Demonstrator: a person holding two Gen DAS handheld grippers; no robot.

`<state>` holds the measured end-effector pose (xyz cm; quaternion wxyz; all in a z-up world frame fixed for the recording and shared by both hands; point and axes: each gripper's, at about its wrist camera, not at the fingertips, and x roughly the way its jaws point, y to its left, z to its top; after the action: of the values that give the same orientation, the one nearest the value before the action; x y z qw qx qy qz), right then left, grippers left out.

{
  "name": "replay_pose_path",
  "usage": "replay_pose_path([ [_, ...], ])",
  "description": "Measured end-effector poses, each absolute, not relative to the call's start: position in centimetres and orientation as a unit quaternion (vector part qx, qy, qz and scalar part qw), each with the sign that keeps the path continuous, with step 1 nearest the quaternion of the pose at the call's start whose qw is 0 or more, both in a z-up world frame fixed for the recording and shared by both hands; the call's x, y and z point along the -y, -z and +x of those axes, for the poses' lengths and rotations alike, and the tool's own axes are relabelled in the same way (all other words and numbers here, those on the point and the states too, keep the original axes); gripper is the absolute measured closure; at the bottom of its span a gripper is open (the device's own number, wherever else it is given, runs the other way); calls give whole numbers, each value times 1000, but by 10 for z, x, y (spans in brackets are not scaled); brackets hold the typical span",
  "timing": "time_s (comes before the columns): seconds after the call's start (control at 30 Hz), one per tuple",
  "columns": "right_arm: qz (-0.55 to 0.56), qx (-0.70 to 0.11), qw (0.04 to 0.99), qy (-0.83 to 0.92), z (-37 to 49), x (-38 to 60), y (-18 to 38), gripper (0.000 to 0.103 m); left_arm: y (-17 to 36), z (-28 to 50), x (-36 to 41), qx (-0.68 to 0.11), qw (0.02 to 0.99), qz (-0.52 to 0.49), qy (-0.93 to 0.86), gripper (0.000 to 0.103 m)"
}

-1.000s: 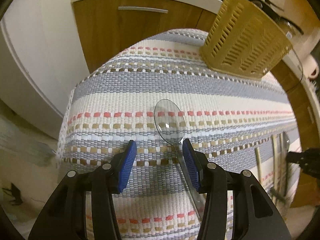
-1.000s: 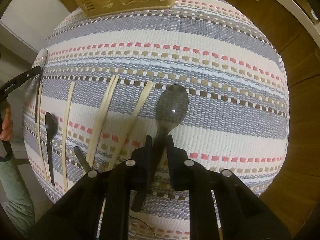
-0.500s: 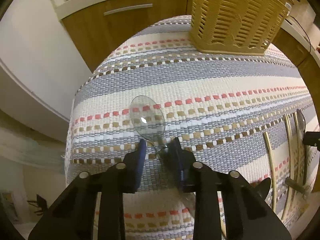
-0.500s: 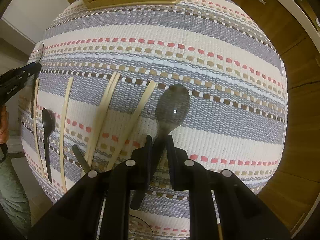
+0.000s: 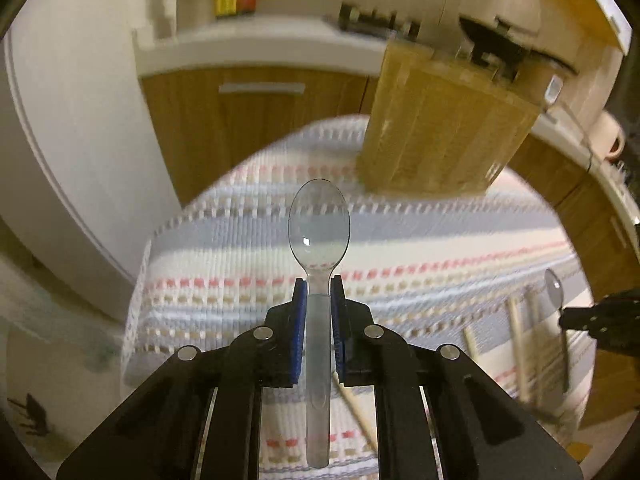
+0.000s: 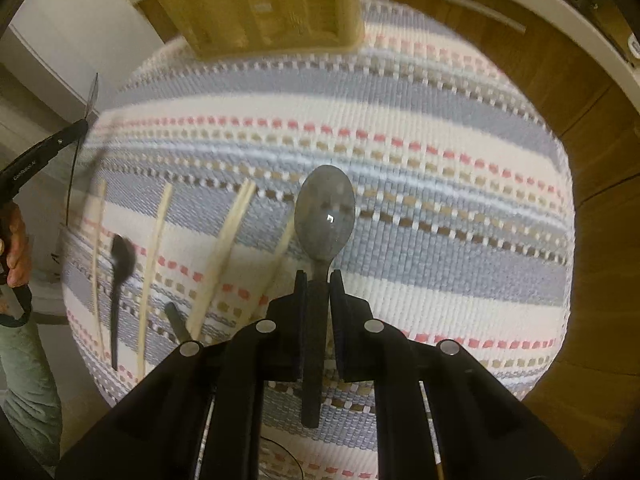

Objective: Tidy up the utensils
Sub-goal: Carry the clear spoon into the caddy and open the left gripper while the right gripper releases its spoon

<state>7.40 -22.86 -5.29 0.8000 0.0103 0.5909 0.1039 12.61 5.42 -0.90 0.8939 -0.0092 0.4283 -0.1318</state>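
My left gripper [image 5: 319, 292] is clamping the handle of a clear plastic spoon [image 5: 319, 230], its bowl pointing forward above a striped woven mat [image 5: 440, 248]. My right gripper [image 6: 319, 284] is squeezing the handle of a dark grey spoon [image 6: 325, 214] in the same way, bowl forward over the mat [image 6: 440, 128]. A tan slotted basket [image 5: 444, 128] is standing at the far edge of the mat; the right camera is showing it blurred [image 6: 264, 4]. Several pale wooden chopsticks [image 6: 224, 256] are lying on the mat to the left of the grey spoon, with a small black spoon [image 6: 120, 264] among them. Wooden cabinets [image 5: 248, 120] are standing behind the mat.
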Motion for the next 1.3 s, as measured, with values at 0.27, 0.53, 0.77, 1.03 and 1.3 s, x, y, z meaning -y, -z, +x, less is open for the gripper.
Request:
replay_pose_path([
  [0.27,17,-484,863,-141,64,231,-16,94,-59,113,-44,-316,932,-41,169,93],
  [0.53,26,-340,927,-158,69,232,-110,94,-114,120,-22,-240,946,-64,207,93],
  [0.77,34,-240,959,-149,96,240,-158,94,-151,139,6,-163,957,-64,232,93],
  [1.03,16,-164,978,-126,140,235,-165,94,-155,175,38,-98,966,-53,235,93],
  [1.3,19,-169,979,-111,189,237,-129,94,-122,220,45,-81,969,-55,225,93],
])
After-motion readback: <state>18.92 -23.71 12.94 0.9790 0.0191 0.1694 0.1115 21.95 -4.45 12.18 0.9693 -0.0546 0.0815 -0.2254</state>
